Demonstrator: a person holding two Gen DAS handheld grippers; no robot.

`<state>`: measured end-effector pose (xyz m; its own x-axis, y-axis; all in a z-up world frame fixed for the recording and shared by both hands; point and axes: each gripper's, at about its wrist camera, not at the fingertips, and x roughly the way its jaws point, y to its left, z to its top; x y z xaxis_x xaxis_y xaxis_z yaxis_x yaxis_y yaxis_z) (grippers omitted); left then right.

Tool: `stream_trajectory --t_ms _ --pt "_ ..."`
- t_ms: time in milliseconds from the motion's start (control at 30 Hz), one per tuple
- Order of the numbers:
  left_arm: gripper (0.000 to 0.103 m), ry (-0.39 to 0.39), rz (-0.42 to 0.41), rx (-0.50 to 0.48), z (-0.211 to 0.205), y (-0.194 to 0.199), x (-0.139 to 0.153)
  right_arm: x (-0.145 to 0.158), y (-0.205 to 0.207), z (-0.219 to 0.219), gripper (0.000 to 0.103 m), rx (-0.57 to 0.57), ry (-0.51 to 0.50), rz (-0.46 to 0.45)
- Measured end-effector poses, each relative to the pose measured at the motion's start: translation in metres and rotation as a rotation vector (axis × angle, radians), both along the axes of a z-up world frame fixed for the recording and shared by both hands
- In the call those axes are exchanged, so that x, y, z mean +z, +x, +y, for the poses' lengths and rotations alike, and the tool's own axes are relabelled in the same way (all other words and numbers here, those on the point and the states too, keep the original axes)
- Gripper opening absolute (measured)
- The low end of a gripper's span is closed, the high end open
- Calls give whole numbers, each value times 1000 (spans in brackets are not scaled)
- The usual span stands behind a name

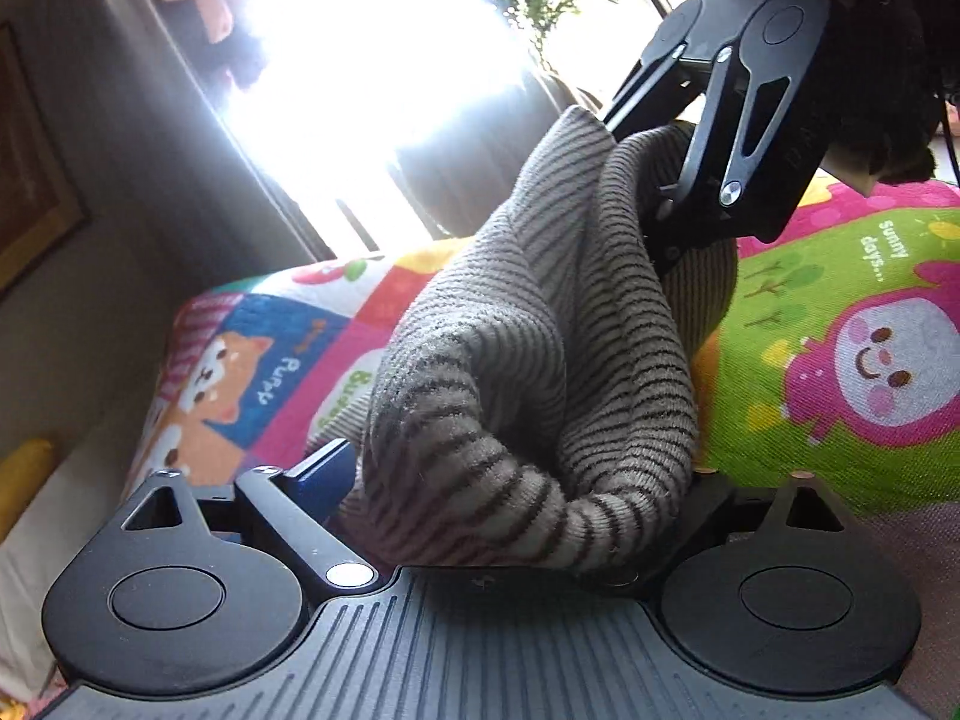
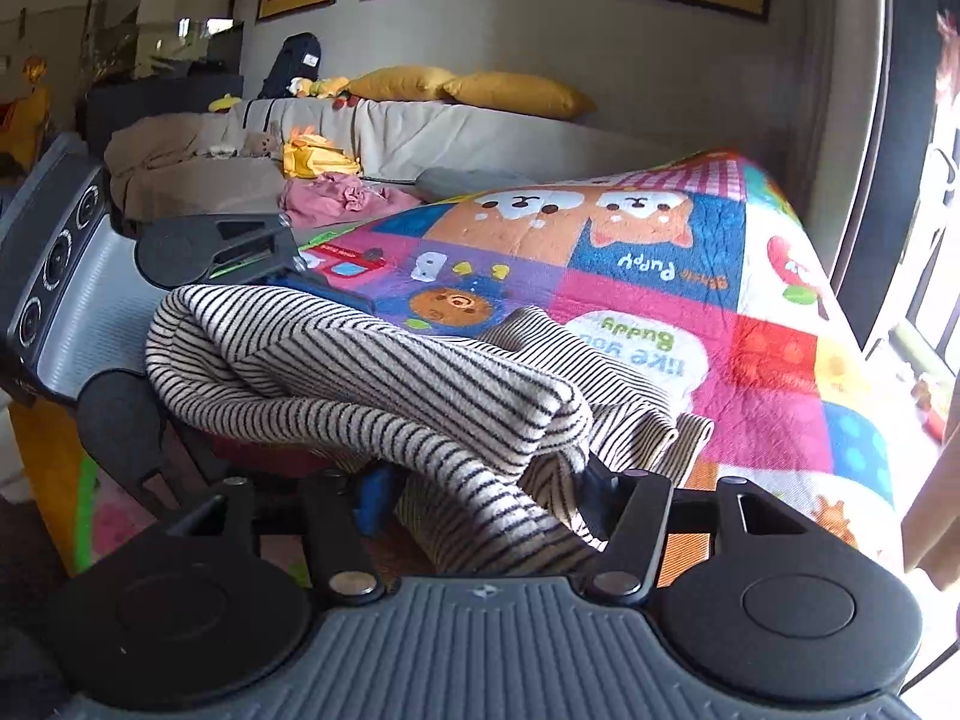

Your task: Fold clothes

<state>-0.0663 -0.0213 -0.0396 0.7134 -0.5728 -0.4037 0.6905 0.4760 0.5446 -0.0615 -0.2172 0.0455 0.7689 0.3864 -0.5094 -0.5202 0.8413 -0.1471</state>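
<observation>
Knitwear fills the left wrist view: a striped sweater [image 1: 528,372] bunched between the left gripper [image 1: 516,492], one blue finger [image 1: 324,474] showing at 9 o'clock, the other buried under cloth. Whether its pads press I cannot tell. At 1 o'clock the right gripper [image 1: 666,228] bites into the sweater's far fold. The mat [image 1: 840,330] lies beneath. Window glare washes out the top.

In the right wrist view, the sweater [image 2: 372,372] drapes over the right gripper [image 2: 480,498], clamped between its fingers; the left gripper [image 2: 228,276] sits at 10 o'clock against the cloth. To fold well, I judge both ends should be pulled taut and level before laying it on the mat [image 2: 750,348]. Fingertips are hidden by fabric.
</observation>
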Motion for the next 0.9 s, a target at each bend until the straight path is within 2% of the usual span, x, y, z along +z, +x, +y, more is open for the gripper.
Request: stream_trajectory --t_ms 100,200,333,400,467,533,633,733,800,900 --pt "59 -5 44 15 -5 4 -1 -1 1 -2 58 11 -6 10" --pt "49 -41 102 33 -4 6 6 1 -4 -4 51 17 12 17" --pt "43 -90 198 25 -1 -3 19 8 -22 -9 47 14 37 17" --pt "42 -88 204 1 -2 -19 25 14 -37 -13 47 21 37 15" --pt "42 -102 218 -39 -1 -34 34 22 -52 -17 47 30 32 11" --pt "42 -143 265 -67 2 -41 46 32 -62 -23 47 43 26 6" --pt "43 -206 325 -52 7 -27 59 45 -60 -26 47 52 11 -12" --pt "47 -254 335 11 11 7 63 47 -30 -20 50 24 -23 -48" --pt "58 -297 359 65 16 34 63 42 0 -15 53 -13 -46 -53" --pt "68 -365 410 171 26 74 57 23 44 -12 57 -84 -83 -22"
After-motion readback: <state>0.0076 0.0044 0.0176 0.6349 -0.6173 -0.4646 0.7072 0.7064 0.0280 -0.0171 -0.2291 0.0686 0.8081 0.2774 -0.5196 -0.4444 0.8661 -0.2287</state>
